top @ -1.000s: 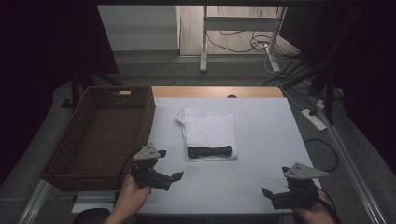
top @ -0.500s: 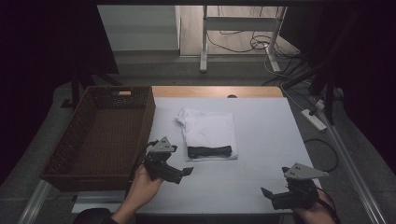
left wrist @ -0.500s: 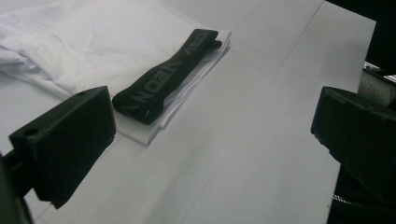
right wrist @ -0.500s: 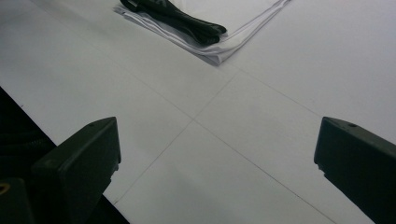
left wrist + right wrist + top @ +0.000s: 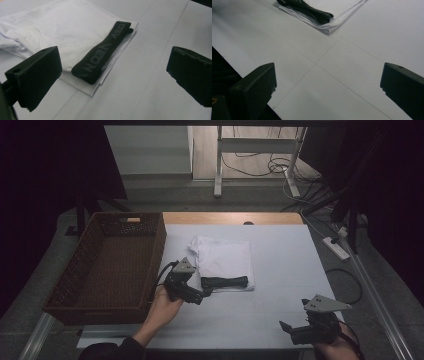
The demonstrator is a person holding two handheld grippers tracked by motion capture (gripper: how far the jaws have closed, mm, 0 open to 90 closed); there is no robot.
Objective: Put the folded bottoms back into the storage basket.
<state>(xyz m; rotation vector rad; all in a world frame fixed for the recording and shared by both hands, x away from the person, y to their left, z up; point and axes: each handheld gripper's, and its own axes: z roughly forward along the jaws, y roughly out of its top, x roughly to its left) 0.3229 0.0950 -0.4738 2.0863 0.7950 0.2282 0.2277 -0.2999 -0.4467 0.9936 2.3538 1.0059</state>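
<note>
I have the left gripper (image 5: 200, 296) positioned just left of the near left corner of the folded white garment (image 5: 223, 260), its jaws spread wide and holding nothing. In the left gripper view, the black elastic band (image 5: 103, 52) with grey lettering lies between the two jaws, farther off, along the near edge of the garment. I cannot tell from the views whether the jaw tips touch the cloth; they appear just short of it.

The garment lies flat near the middle of the white bench (image 5: 280, 255), with the band resting on top of it at its near edge.

I hold the right gripper (image 5: 292, 332) at the near right corner of the bench, well apart from the garment, jaws also spread wide and empty. In the right gripper view, bare bench surface lies between the jaws, with the garment corner and band farther off.

The brown wicker basket (image 5: 155, 250) stands at the left of the bench, just beside the left gripper.
</note>
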